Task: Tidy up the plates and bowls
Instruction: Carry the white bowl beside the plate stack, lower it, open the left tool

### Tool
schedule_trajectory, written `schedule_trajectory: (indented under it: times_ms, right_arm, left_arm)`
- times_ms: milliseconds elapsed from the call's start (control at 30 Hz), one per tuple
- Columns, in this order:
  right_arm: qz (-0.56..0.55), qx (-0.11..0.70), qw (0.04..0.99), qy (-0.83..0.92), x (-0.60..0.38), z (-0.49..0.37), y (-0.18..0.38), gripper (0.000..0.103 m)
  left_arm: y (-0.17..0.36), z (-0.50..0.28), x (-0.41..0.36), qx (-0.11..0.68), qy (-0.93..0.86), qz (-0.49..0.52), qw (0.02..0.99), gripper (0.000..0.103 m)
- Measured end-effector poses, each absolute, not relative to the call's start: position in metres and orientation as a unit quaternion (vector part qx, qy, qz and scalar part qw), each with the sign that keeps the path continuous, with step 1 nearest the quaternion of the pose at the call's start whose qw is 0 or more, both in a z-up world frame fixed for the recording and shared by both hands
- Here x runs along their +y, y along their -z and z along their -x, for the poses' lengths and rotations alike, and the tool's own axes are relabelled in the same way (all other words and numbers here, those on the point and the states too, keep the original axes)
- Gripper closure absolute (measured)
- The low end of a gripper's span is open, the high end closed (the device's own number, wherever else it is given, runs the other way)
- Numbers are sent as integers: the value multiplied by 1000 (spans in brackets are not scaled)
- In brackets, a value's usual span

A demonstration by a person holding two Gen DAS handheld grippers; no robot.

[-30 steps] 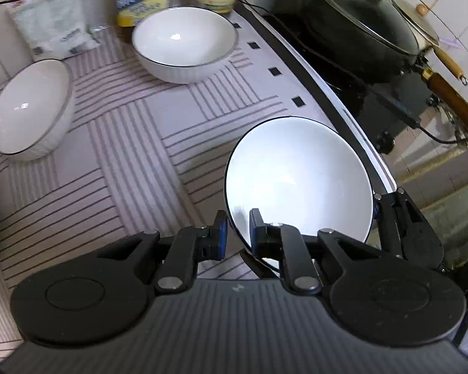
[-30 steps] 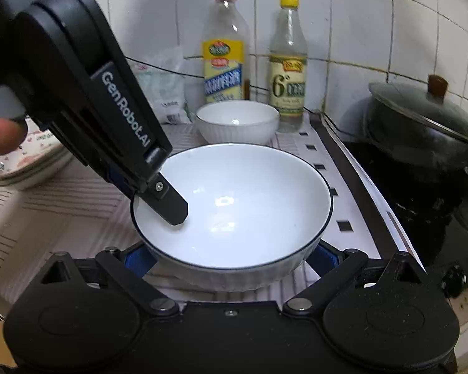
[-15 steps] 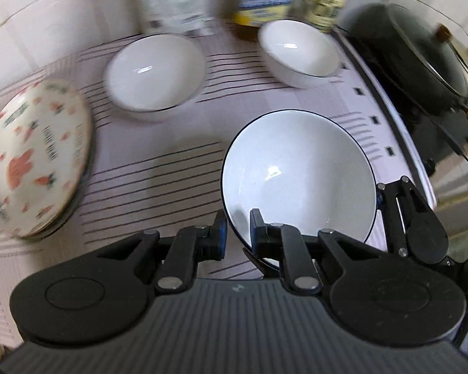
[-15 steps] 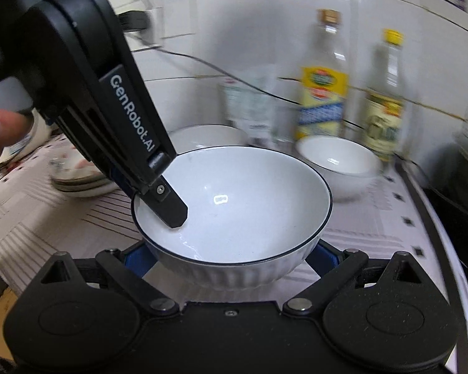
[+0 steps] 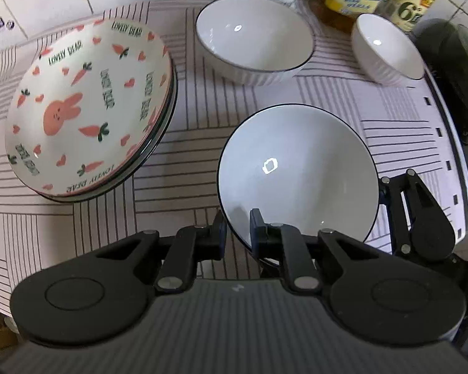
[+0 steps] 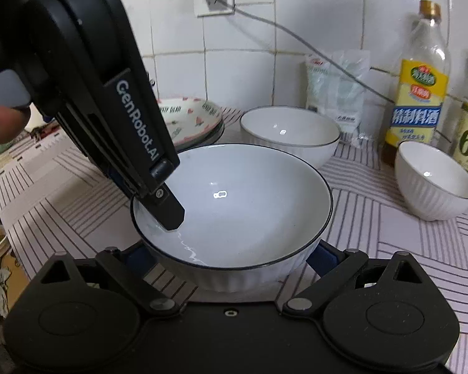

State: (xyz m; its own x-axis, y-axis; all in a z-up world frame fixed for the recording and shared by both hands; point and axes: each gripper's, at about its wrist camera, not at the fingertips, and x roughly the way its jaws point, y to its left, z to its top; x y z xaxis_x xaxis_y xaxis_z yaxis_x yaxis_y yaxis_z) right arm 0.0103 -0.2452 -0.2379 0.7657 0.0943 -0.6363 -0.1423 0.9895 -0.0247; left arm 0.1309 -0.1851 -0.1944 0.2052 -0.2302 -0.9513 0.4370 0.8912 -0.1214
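The held bowl [image 6: 234, 205] looks like glazed ceramic, super glossy inside with a ribbed outer wall and a thin dark rim. The other two white bowls, big [image 5: 254, 39] and small [image 5: 387, 50], have the same shiny glaze. The carrot-print plates [image 5: 87, 106] are smooth and glossy too. Both tools, left [image 5: 237, 233] and right [image 6: 234, 255], are matt black plastic with little metal screws. The desk [image 5: 187, 171] cover looks like striped cloth, flat and dull. The bottle [image 6: 421, 78] is clear with a paper-looking label, and the wall tiles [image 6: 240, 31] are glossy.
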Motion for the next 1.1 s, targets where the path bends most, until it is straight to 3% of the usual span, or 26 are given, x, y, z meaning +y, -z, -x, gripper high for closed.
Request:
schedule_trajectory:
  times_ms: [467, 667, 1100]
  right_arm:
    - [26, 385, 920, -67, -244, -12, 234, 3]
    - [-3, 368, 928, -54, -256, 12, 205, 3]
    - [-55, 282, 958, -16, -274, 23, 133, 3]
  left_arm:
    - [204, -133, -190, 617, 216, -97, 750, 84]
    - [187, -131, -182, 613, 222, -83, 754, 72]
    - [126, -145, -162, 555, 261, -81, 785, 64]
